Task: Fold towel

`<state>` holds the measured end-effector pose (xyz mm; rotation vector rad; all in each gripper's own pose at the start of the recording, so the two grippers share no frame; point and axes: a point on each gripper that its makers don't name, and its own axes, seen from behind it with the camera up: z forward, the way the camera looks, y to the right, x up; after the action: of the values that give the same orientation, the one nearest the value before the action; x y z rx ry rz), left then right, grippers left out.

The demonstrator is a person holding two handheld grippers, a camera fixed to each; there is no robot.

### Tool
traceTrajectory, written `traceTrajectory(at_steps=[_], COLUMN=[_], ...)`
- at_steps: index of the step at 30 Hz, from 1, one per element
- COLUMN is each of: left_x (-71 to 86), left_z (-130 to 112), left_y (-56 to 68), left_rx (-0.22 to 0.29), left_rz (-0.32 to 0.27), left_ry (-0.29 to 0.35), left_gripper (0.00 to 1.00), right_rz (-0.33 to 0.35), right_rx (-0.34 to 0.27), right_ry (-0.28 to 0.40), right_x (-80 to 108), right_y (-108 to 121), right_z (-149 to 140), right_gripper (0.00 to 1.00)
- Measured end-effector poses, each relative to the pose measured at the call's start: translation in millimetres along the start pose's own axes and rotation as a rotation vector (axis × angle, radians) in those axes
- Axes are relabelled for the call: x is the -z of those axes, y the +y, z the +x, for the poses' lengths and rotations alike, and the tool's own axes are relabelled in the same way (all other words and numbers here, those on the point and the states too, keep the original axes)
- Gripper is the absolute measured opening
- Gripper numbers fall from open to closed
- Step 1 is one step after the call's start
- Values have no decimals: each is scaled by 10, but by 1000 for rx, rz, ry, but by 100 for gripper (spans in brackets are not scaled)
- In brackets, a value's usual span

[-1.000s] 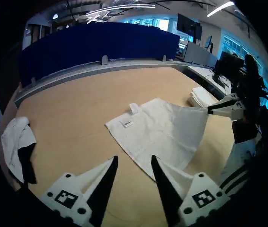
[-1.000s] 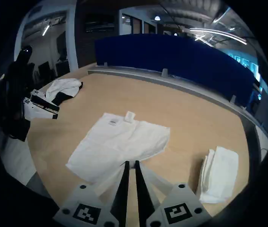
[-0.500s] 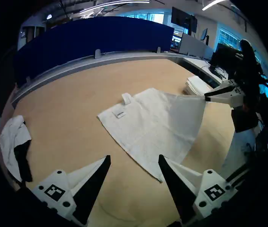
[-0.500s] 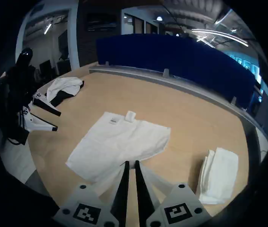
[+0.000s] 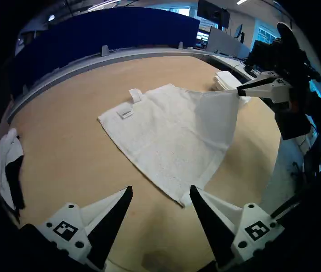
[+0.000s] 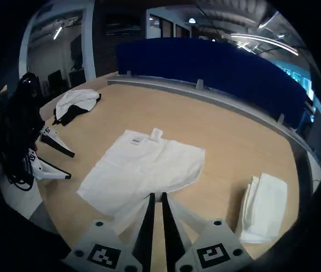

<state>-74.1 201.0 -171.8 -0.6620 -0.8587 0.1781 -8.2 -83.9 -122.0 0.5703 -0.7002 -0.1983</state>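
A white towel (image 5: 174,127) lies spread on the wooden table (image 5: 69,118), with a loop and tag at its far edge. My left gripper (image 5: 160,190) is open low over the table, and the towel's near corner (image 5: 184,199) sits just by its right finger. At the right, my right gripper (image 5: 239,90) is shut on another corner and holds it lifted off the table. In the right gripper view the towel (image 6: 142,167) runs up into the shut right gripper (image 6: 157,197), and the open left gripper (image 6: 72,166) is at the towel's left side.
A stack of folded white towels (image 5: 226,79) (image 6: 266,204) lies near the table's edge. A white and black cloth bundle (image 5: 6,167) (image 6: 76,102) sits at the opposite end. A blue partition (image 6: 205,59) borders the far side of the table (image 6: 232,140).
My left gripper opened wider, then moved forward and down until the towel's near corner lay by its right finger. The right gripper kept its hold on the lifted corner.
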Motion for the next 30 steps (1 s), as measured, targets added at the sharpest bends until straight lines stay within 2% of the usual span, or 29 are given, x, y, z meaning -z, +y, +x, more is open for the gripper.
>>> traceTrajectory(at_steps=[12,17,26,30], left_x=[-182,-236,-312,-326], left_z=[-313,-397,-469,-459], left_y=[286,352,363,344], left_rx=[-39,-64,-96,-100], left_rz=[-51,-52,-32,-18], left_ry=[-51,-65,-82,-81], left_gripper=[94,94,91,77], right_rz=[4,5,5,5], right_rx=[4,3,1,1], right_ry=[-8,-7,-3,-3], right_x=[-43,-50,-47,-41], right_y=[-20,-23,-5,-1], right_z=[-59,-51,-40,-42], right_gripper=[11,11,11,11])
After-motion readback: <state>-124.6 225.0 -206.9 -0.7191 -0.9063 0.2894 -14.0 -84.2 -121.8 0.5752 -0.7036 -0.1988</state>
